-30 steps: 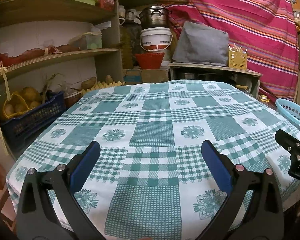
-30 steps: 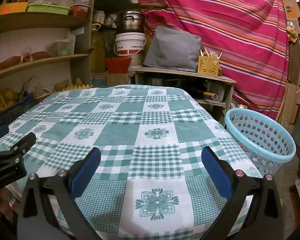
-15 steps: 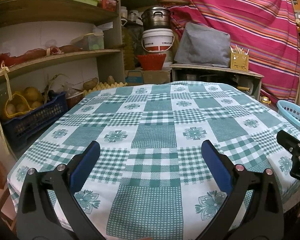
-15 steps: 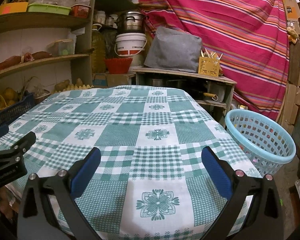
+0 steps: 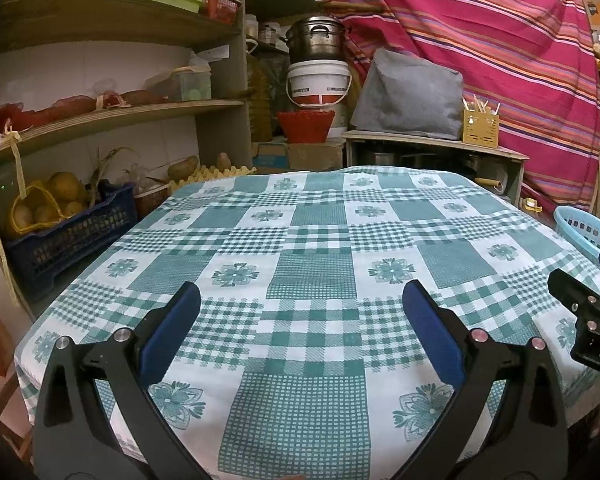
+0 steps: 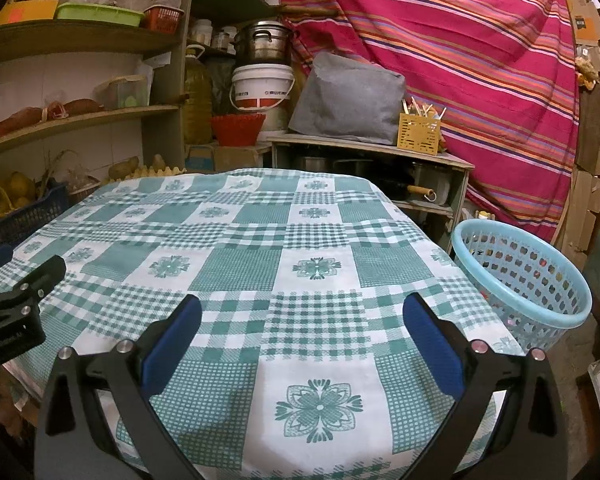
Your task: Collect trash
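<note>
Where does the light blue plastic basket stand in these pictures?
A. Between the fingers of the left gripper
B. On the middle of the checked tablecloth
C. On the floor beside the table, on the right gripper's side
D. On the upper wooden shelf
C: the light blue basket stands lower than the checked tablecloth, past its right edge, and both the right gripper and the left gripper are open and hold nothing.

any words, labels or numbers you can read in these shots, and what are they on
"DA": white letters, cut off by the frame edge, on the right gripper body, seen in the left wrist view.
White bucket: a printed band, too blurred to read.
Left gripper body, right wrist view: small print, illegible.
Nothing else legible.
</note>
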Available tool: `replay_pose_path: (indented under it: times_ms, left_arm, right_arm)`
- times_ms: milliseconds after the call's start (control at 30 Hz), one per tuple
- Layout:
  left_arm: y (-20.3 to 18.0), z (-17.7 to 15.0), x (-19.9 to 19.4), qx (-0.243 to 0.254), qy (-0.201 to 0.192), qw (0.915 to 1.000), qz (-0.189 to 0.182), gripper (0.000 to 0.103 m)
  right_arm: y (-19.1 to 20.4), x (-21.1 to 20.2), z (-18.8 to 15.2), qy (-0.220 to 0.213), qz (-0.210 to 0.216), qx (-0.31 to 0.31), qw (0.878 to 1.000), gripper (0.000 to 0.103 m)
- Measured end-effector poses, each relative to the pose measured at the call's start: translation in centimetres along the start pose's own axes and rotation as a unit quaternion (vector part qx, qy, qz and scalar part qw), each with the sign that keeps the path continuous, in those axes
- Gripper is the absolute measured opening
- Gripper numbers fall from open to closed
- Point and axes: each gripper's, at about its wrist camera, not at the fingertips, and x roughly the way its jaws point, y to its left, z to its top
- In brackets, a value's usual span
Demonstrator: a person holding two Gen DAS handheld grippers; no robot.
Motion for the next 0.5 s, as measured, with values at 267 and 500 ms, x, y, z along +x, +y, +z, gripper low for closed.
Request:
replay_pose_path:
  times_ms: [267, 500]
  left_arm:
    - [0.08, 0.07, -0.07, -0.002, 0.0, 1.0, 0.002, 0.098]
    - [0.19, 0.04, -0.09, -0.005, 0.002, 0.9999, -0.008, 0.098]
  right_arm:
    - [-0.04, 0.06, -0.02, 0.0, -0.001, 0.0, 1.0, 0.098]
    - [-0.06, 0.16, -0.03, 0.0, 0.0, 0.0, 1.0, 0.098]
